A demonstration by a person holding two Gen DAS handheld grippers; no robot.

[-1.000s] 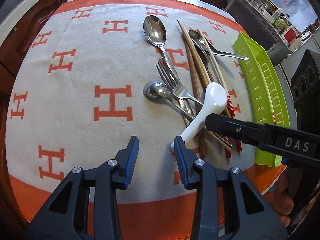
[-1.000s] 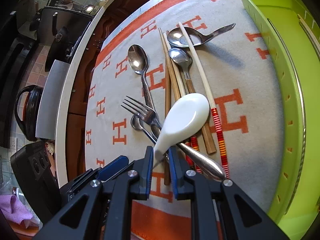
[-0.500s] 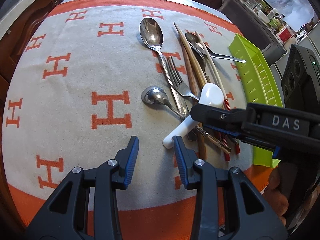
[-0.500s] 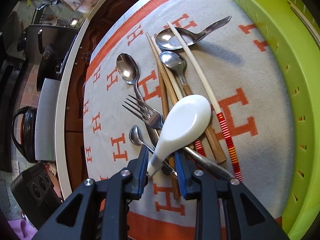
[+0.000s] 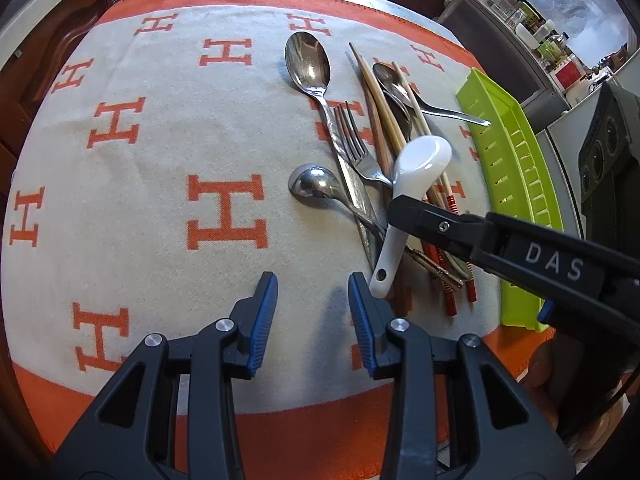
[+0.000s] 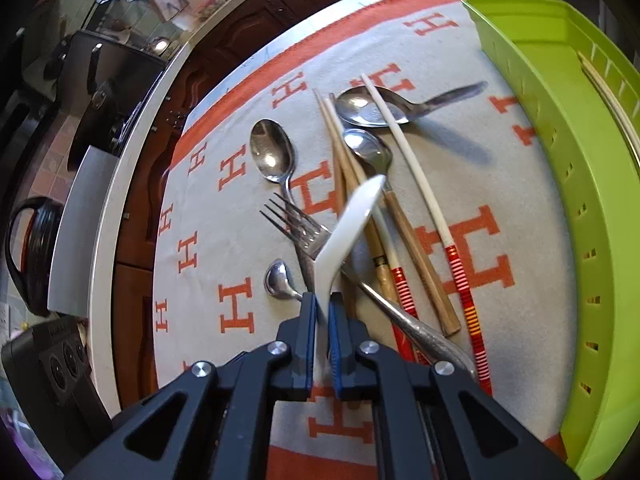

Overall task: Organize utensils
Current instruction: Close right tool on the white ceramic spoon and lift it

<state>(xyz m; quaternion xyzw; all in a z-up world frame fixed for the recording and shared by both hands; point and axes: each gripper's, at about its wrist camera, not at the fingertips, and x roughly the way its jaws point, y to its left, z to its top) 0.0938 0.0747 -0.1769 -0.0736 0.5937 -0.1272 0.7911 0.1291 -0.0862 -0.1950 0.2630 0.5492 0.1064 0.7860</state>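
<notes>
A white ceramic spoon is raised off the pile and turned on its edge, with my right gripper shut on its handle. In the left wrist view the same white spoon slants down from the right gripper. My left gripper is open just above the cloth, left of the spoon's handle end, holding nothing. On the cloth lie a large metal spoon, a fork, a small spoon, wooden chopsticks and red-striped chopsticks.
A green slotted tray runs along the right side of the orange-patterned cloth, with a pale chopstick inside. A black box stands beyond the tray. A hand holds the right gripper.
My right gripper has shut on the white spoon's handle, lifted it and rolled it onto its edge. The left gripper stays open in much the same place.
</notes>
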